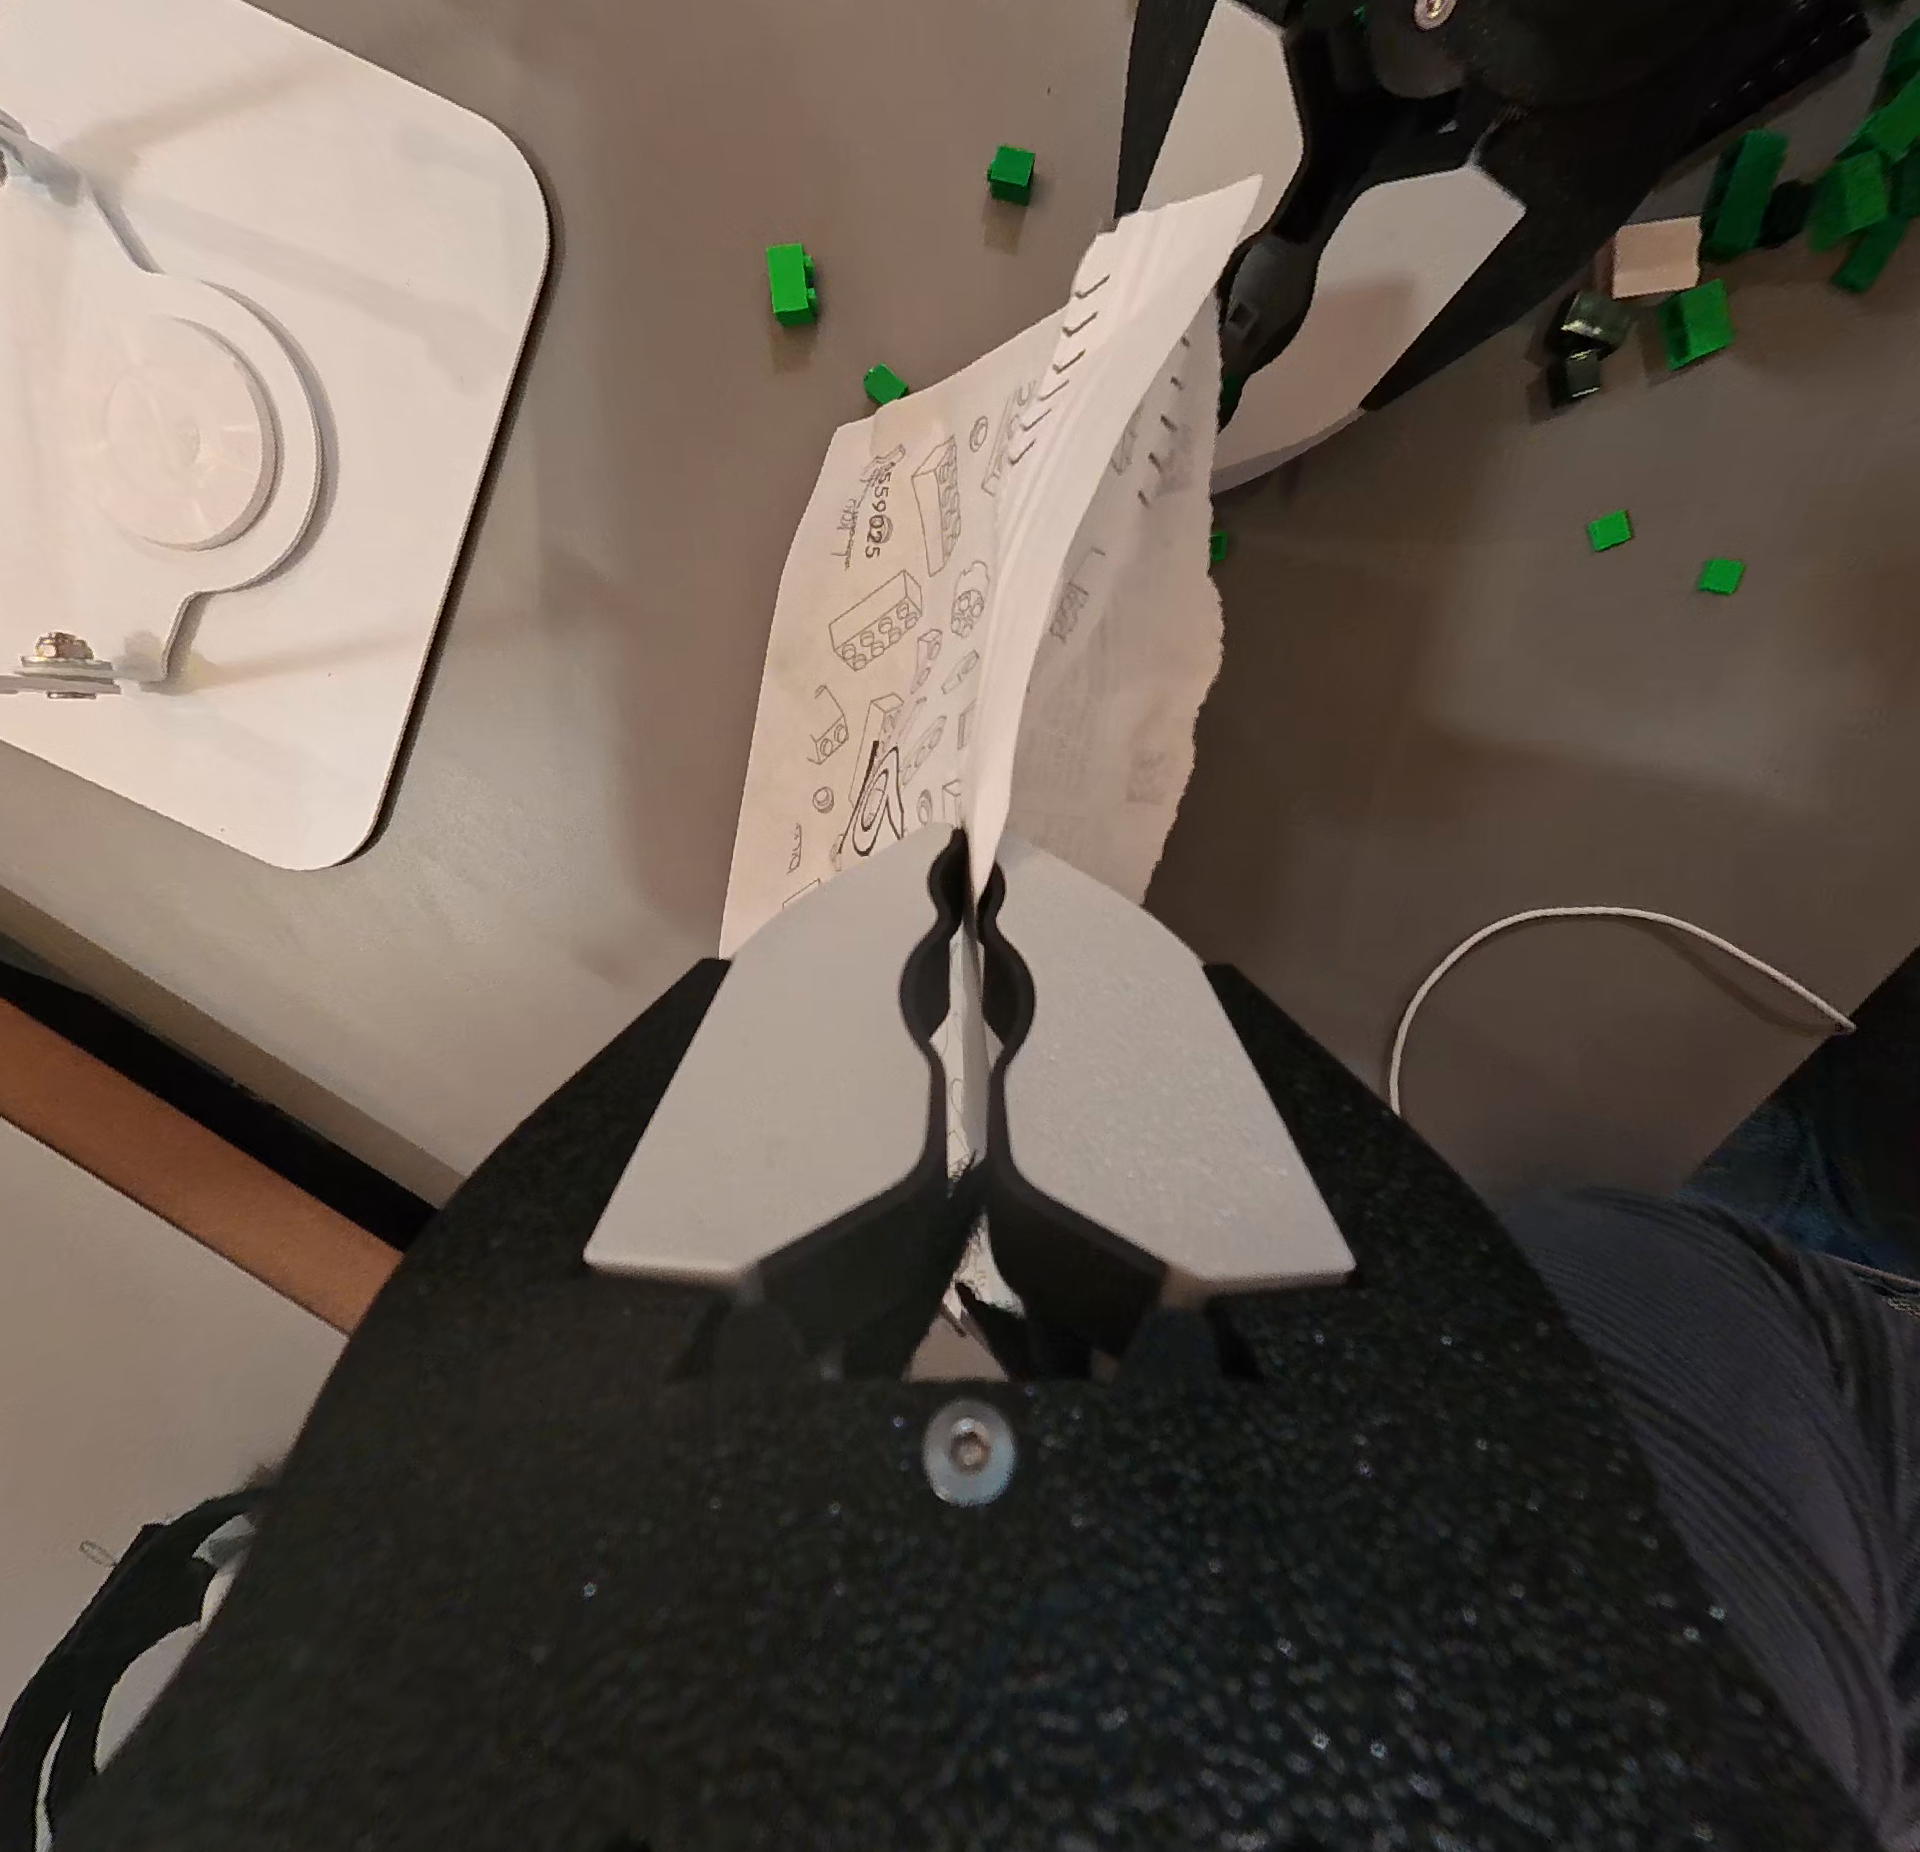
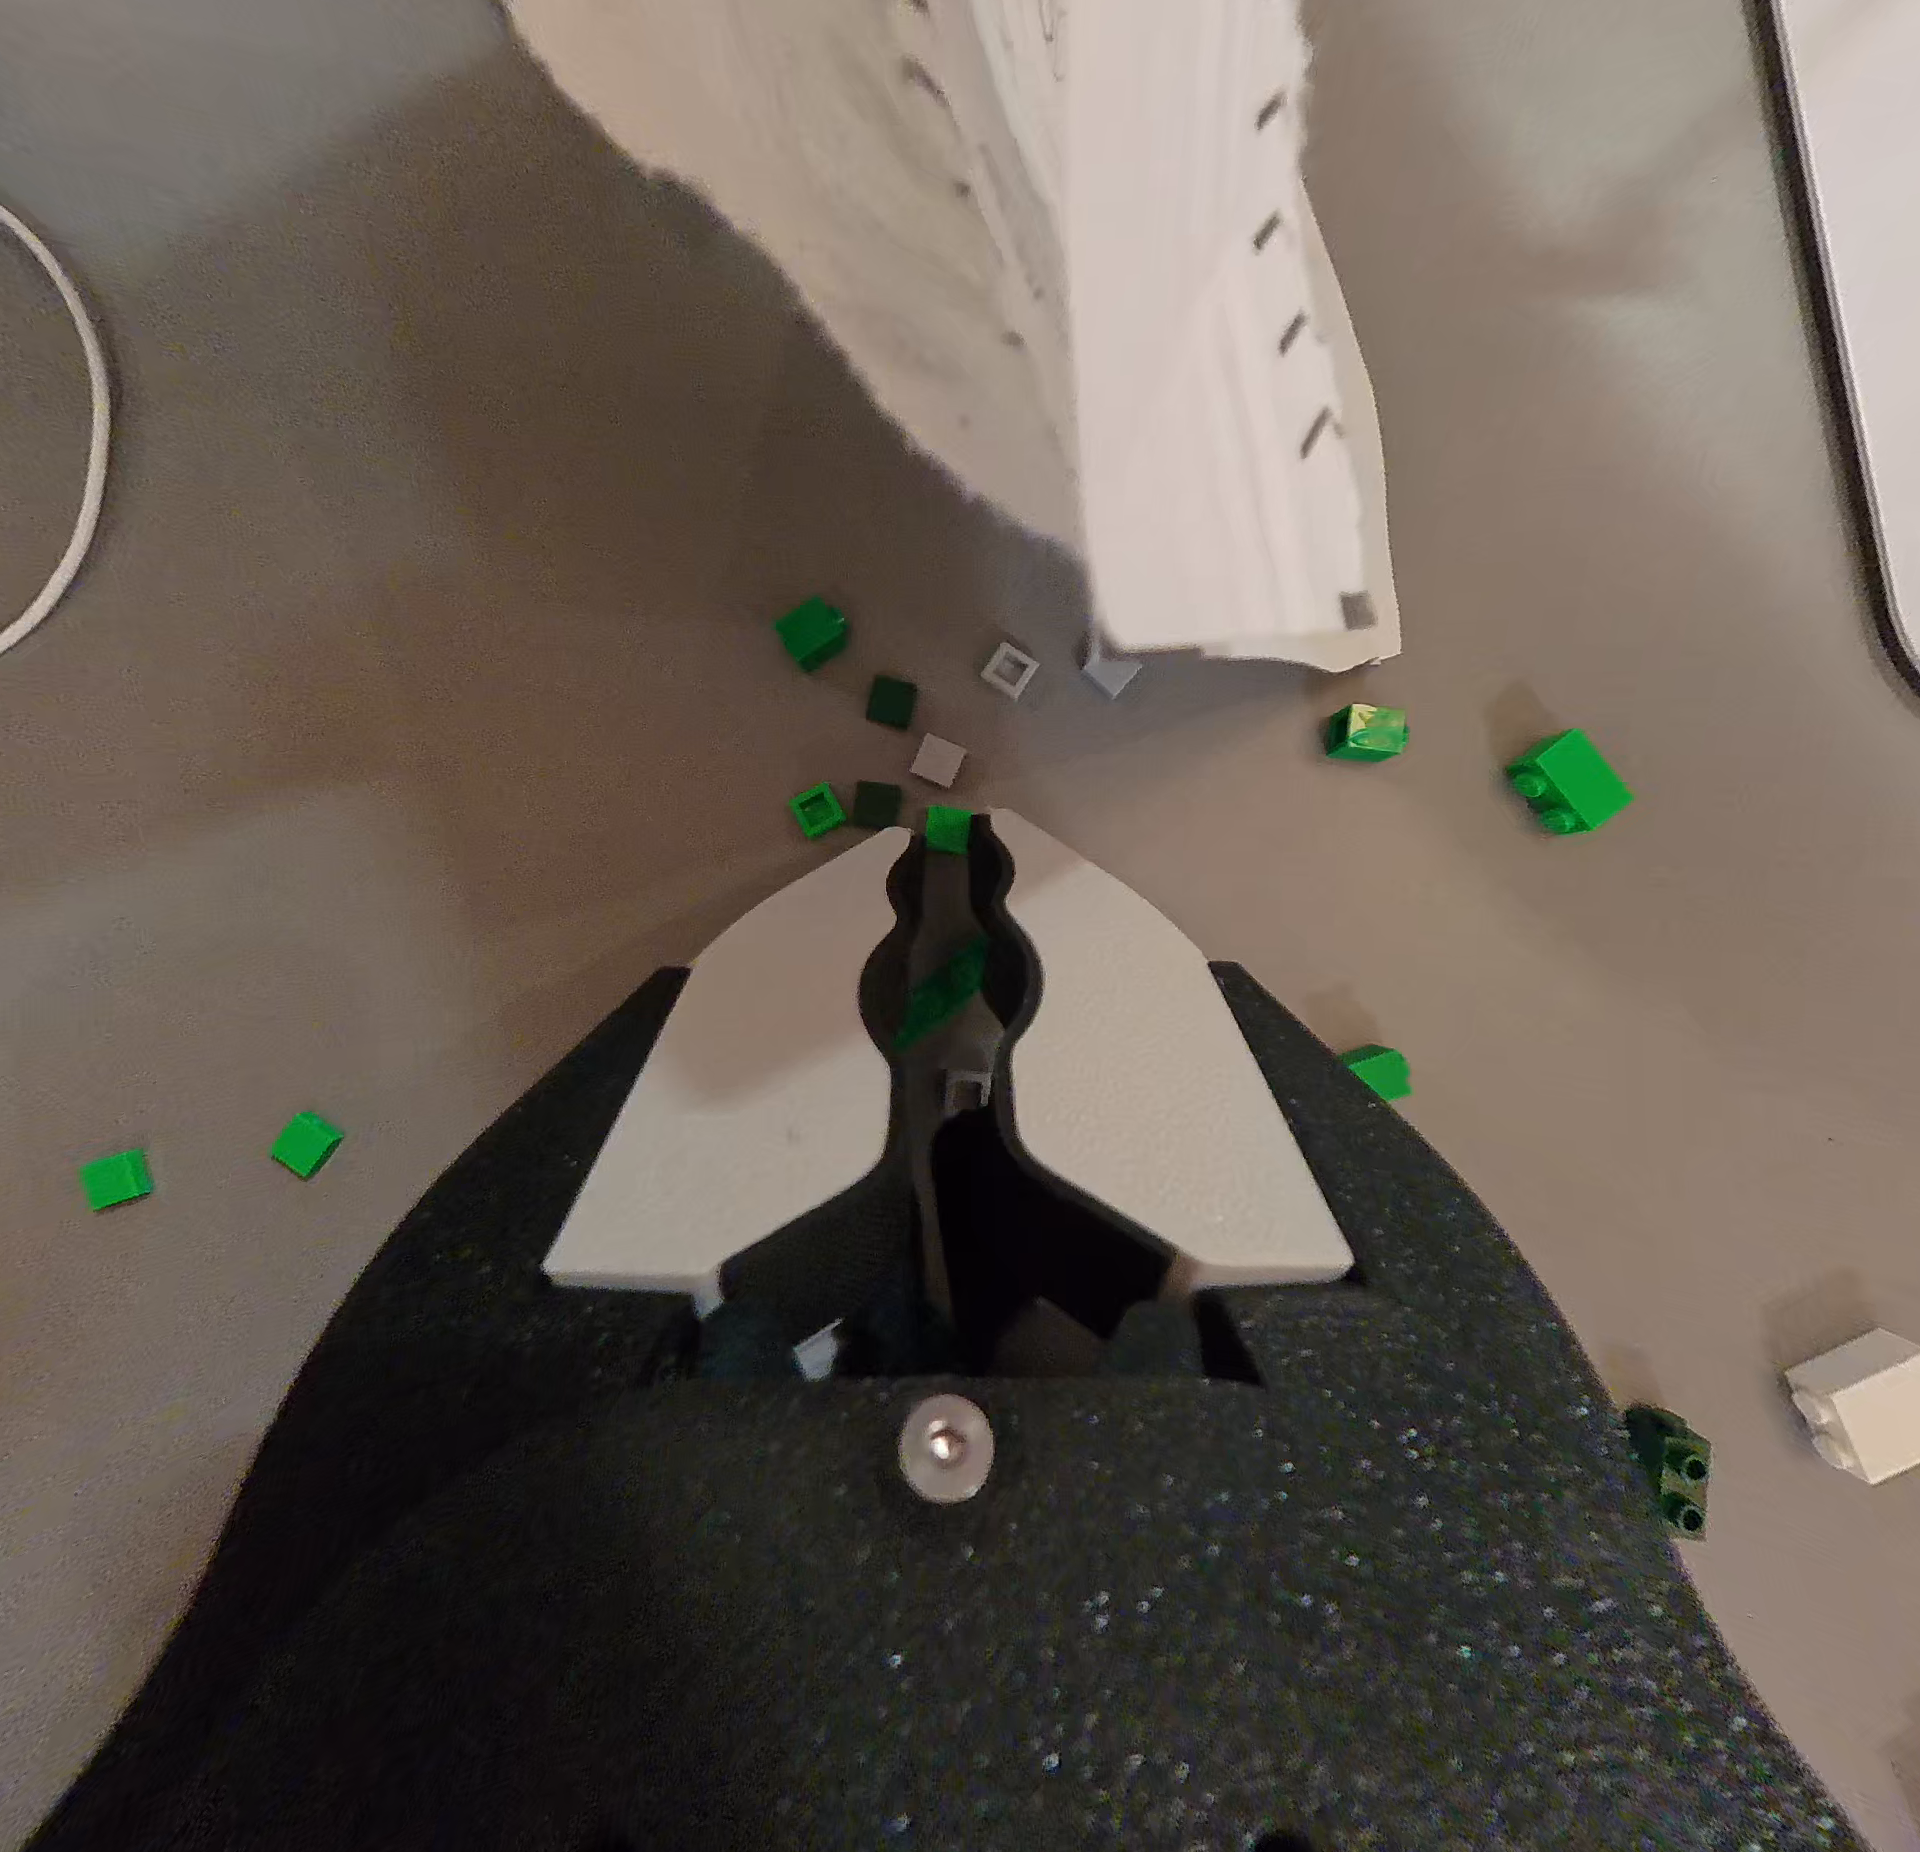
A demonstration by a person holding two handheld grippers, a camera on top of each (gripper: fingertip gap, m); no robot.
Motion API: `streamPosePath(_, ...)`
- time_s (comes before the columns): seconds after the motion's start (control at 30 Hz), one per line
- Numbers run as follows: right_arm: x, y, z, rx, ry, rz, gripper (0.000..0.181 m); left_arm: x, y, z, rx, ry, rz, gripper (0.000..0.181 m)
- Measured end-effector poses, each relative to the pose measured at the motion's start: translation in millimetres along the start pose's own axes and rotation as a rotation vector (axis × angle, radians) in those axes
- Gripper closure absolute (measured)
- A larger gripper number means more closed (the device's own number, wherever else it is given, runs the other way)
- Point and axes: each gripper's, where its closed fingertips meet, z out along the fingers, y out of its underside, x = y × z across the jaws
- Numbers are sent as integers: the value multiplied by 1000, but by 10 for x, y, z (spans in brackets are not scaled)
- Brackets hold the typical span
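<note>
1. Lighting: moderate and warm, from overhead; no harsh glare.
2. Shadows: soft-edged patches on the matte grey desk [image 1: 644,576]; a dark shadow lies beneath the white printed paper sheet [image 2: 1195,348].
3. Blur: that sheet is smeared in the right wrist view.
4. Distortion: strong wide-angle bending toward all edges.

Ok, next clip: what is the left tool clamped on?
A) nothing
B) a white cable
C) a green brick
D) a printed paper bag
D: in the left wrist view the left tool is shut on the printed paper bag, which rises from between its fingers above the grey table.
</note>
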Motion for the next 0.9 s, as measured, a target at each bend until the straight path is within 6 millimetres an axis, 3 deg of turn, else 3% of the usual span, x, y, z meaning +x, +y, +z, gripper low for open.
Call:
streamPosePath(0.13, -6, -46, -76, 11, 10, -9, 173, -2, -2, 0, 0, -2, 1, 181)
streamPosePath(0.23, -46, -170, -259, 42, 33, -40, 173, -4, -3, 0, 1, -2, -1, 181)
streamPosePath(0.4, -368, -637, -684, 245, -32, -89, 173, -4, -5, 6, -1, 0, -2, 181)
streamPosePath(0.5, -473, -907, -837, 356, -11, -94, 173, 7, -18, 11, -4, 1, 5, 181)
streamPosePath(0.63, -414, -1092, -782, 395, 135, -113, 174, 48, -59, 25, -10, 3, 31, 181)
streamPosePath(0.7, -298, -1106, -713, 387, 243, -130, 174, 69, -83, 31, -12, 4, 44, 181)
streamPosePath(0.9, -180, -1084, -587, 355, 346, -144, 173, 98, -109, 30, -15, 2, 61, 181)
